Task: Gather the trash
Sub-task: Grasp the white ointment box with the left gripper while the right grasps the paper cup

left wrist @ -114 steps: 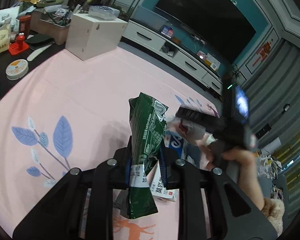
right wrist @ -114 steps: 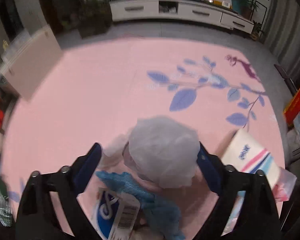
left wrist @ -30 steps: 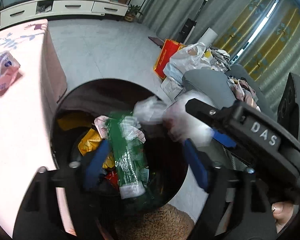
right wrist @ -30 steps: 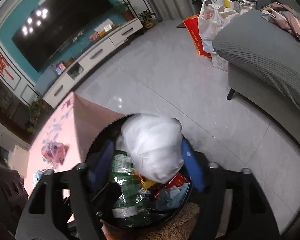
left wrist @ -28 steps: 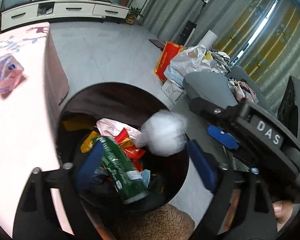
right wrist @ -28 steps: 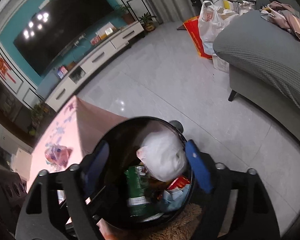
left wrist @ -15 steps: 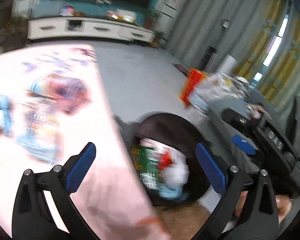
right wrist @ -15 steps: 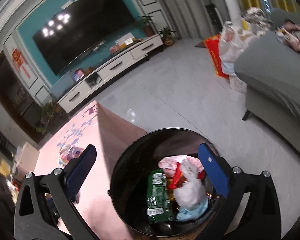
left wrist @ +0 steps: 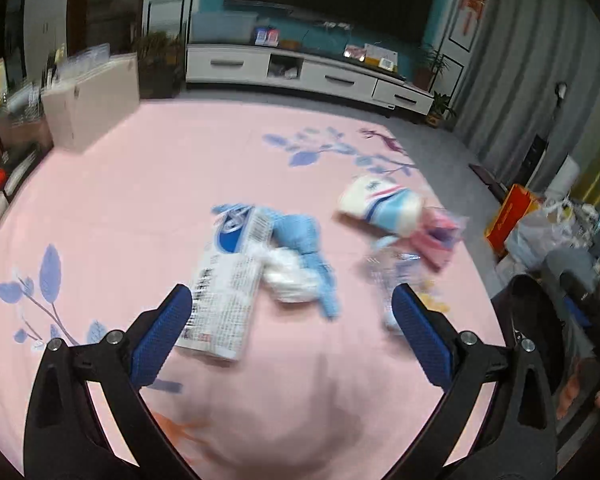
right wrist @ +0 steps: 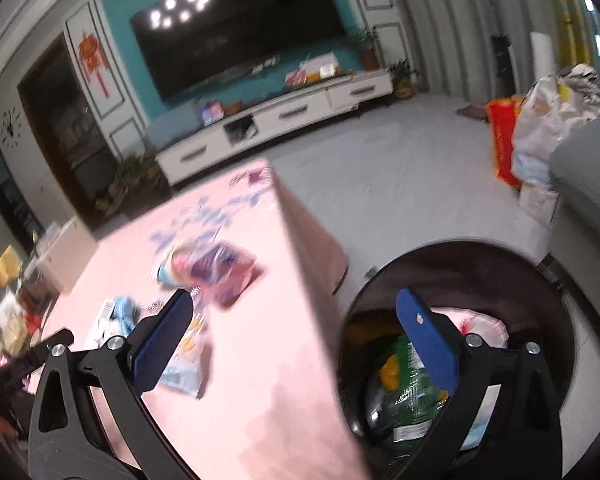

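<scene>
Both loads have dropped into the black bin (right wrist: 540,280), and the left gripper (left wrist: 286,316) has swung back over the pink tablecloth (left wrist: 140,184). Both it and the right gripper (right wrist: 292,332) gape empty. Next pickup: the printed wrapper (left wrist: 228,292) and pink packet (left wrist: 432,232) remain, needing a lowered, centred approach.

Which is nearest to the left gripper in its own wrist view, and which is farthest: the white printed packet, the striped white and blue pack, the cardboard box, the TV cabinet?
From the left gripper, jaws open and empty:
1. White printed packet, right by the left finger.
2. Striped white and blue pack, farther up on the right.
3. Cardboard box, far left corner of the pink tablecloth.
4. TV cabinet, against the back wall.
</scene>
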`<control>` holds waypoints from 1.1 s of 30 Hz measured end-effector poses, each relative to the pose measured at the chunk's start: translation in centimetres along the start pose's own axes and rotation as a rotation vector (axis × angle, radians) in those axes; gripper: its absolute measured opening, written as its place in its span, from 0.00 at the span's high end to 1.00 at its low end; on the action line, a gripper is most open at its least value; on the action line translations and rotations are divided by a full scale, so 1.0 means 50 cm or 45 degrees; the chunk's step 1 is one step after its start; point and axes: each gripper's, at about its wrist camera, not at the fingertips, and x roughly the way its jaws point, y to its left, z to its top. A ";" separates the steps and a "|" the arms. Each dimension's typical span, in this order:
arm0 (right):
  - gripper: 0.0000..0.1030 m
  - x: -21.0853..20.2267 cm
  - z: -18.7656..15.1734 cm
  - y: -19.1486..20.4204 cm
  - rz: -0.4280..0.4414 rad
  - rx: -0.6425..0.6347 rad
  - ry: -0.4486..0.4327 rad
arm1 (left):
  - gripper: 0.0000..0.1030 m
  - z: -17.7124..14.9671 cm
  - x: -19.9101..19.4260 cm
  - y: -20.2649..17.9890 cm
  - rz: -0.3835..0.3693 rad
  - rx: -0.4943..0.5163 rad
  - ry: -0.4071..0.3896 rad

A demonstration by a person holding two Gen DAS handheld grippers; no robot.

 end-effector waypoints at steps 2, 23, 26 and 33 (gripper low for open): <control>0.03 0.027 -0.007 0.020 0.038 -0.026 0.061 | 0.03 0.000 0.019 0.050 -0.014 -0.061 0.009; 0.03 0.372 0.093 0.425 -0.180 -1.055 0.662 | 0.48 0.004 0.127 0.119 -0.098 -0.149 0.198; 0.03 0.422 0.093 0.404 -0.241 -1.015 0.755 | 0.59 0.005 0.129 0.119 -0.120 -0.166 0.209; 0.11 0.471 0.082 0.369 -0.178 -0.916 0.814 | 0.60 0.013 0.104 0.129 -0.131 -0.227 0.168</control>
